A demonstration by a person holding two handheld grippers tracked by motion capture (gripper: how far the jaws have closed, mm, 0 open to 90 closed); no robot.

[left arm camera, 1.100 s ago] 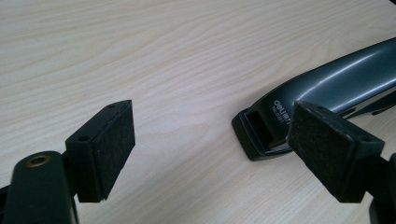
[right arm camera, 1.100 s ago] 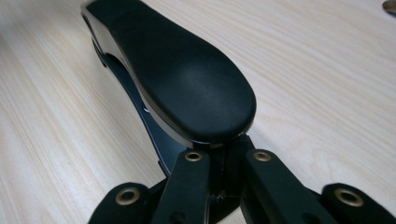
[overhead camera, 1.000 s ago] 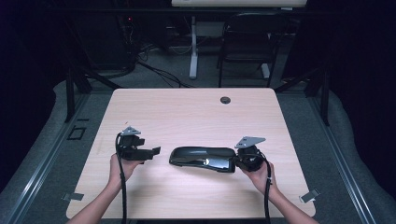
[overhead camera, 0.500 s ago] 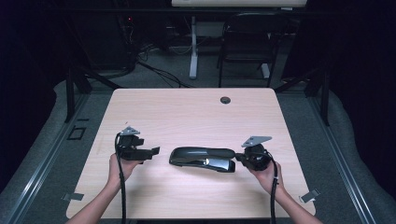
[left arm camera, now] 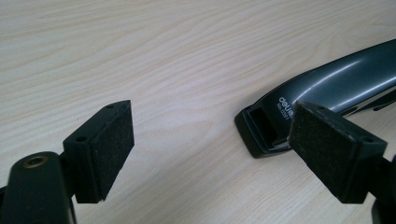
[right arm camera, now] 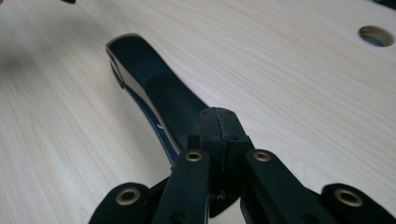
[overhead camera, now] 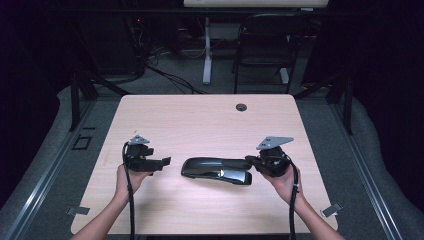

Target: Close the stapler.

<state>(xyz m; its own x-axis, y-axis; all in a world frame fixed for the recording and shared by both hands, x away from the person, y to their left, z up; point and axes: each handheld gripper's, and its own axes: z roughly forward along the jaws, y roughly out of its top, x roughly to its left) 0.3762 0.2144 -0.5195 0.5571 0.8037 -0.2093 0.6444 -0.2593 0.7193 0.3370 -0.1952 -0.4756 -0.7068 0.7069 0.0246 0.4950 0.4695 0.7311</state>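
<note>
One stapler [overhead camera: 217,170], black with a glossy curved top, lying flat and lengthwise between the two grippers near the front half of the surface [overhead camera: 200,120]. Two grippers, one in each hand. Left gripper [overhead camera: 161,162]: jaws spread wide with nothing between the pads [left arm camera: 105,149]; in the left gripper view the near end of the stapler [left arm camera: 322,98] sits just ahead of and partly behind the right-hand pad, close but apart from it. Right gripper [overhead camera: 248,162]: jaws pressed fully together, pads meeting face to face in the right gripper view [right arm camera: 219,128], with nothing clamped between them; the closed tips sit at the stapler's near end [right arm camera: 159,93], just above its top, and whether they touch it cannot be told. One round hole [overhead camera: 241,107] in the surface, well beyond the right gripper toward the far edge, also seen at the upper right of the right gripper view [right arm camera: 376,36]. Two small metal clips, one at each front corner [overhead camera: 79,210] [overhead camera: 332,209], well outside the hands. Open bare wood lies all round: wide room beyond both grippers to the far edge, a clear strip outward of each hand to the side edges, and a narrower band behind the stapler toward the front edge. One chair [overhead camera: 265,45] stands on the floor past the far edge.
</note>
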